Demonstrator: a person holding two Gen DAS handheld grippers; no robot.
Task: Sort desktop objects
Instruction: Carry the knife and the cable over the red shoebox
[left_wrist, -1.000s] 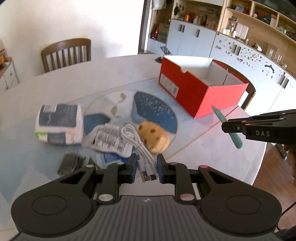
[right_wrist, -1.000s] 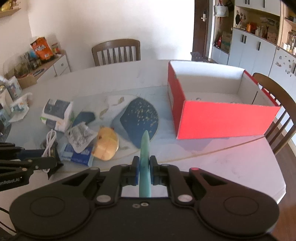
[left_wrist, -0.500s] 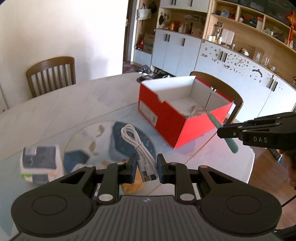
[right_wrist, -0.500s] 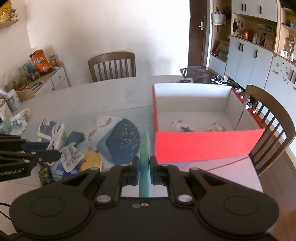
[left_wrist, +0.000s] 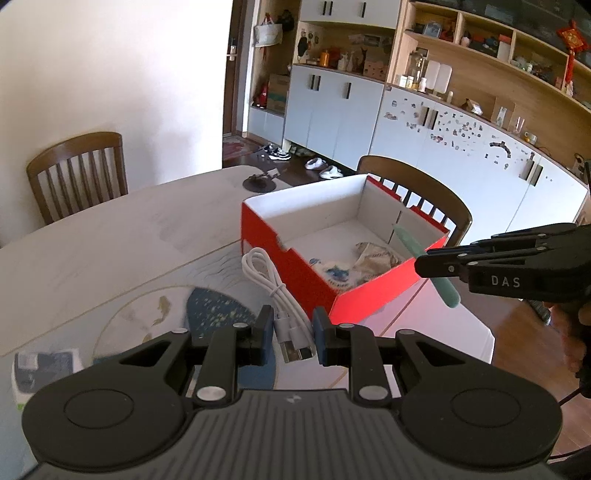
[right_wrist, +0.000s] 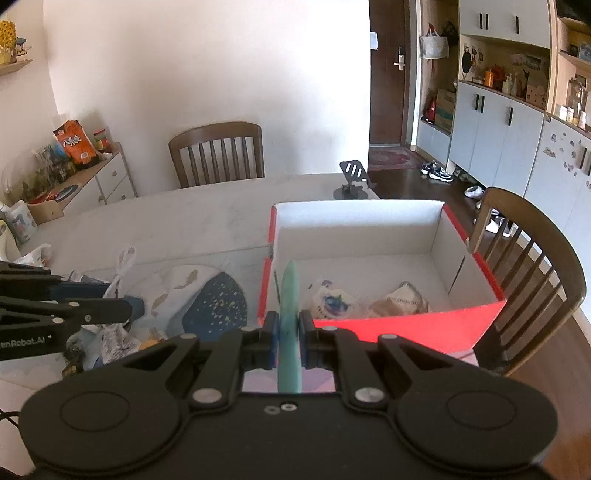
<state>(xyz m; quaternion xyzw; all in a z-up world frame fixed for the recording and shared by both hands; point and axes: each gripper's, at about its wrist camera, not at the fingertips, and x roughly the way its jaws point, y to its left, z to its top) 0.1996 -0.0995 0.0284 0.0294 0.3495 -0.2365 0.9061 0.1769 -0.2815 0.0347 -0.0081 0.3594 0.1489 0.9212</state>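
Both hands are carrying items toward the red box (right_wrist: 406, 326), so the step in hand appears to be the delivery. The left hand-held gripper (left_wrist: 290, 334) is clenched on a coiled white USB cable (left_wrist: 275, 291), a loose bundle with its metal plug between the jaws; it hangs above the table (left_wrist: 110, 236) short of the box's near left corner. The right hand-held gripper (right_wrist: 288, 338) is clenched on a slim pale-green stick (right_wrist: 289, 295), smooth and tapered, its tip over the box's near wall. 2 crumpled packets (right_wrist: 365, 301) already lie inside the box. Next, each hand probably needs to clear the rim, then release over the white floor without snagging the cable loops.
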